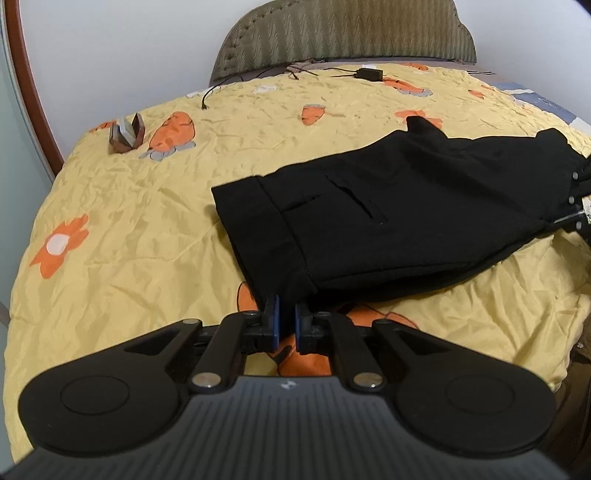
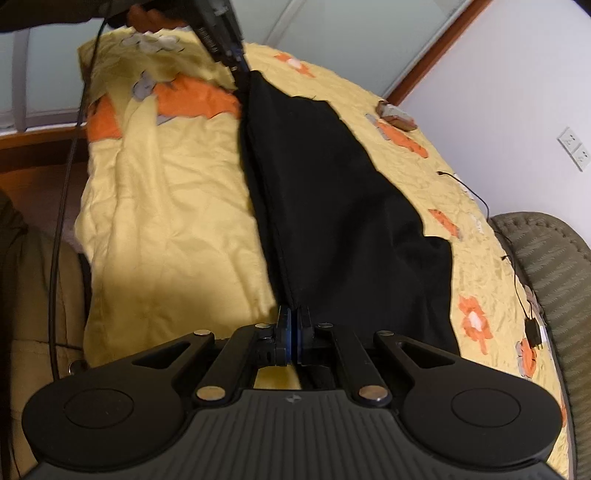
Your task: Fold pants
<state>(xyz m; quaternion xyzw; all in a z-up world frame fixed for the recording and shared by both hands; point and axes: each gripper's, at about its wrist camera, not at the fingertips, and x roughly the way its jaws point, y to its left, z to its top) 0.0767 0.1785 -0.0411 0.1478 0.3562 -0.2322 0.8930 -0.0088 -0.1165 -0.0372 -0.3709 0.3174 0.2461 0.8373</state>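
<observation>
Black fabric pants lie folded on the crumpled yellow quilted bedspread with orange carrot and flower patches, waistband end toward our left side and the leg end stretching to our right. We hold the left gripper at the near corner of the waistband end; its blue-padded jaws stand a little apart, a narrow gap showing between them, and the cloth's corner sits just ahead of the tips, so we cannot tell whether any fabric is caught. In the right wrist view, the right gripper has its blue pads pressed almost together on the near edge of the pants, which run away from it in a long dark band across the bedspread to the left gripper at the far end. The right gripper also shows at the right edge of the left view, against the leg end. A small brown and grey box-like object sits on the bedspread well apart from the pants, and a black charger with thin cables lies near the grey-green padded headboard.
</observation>
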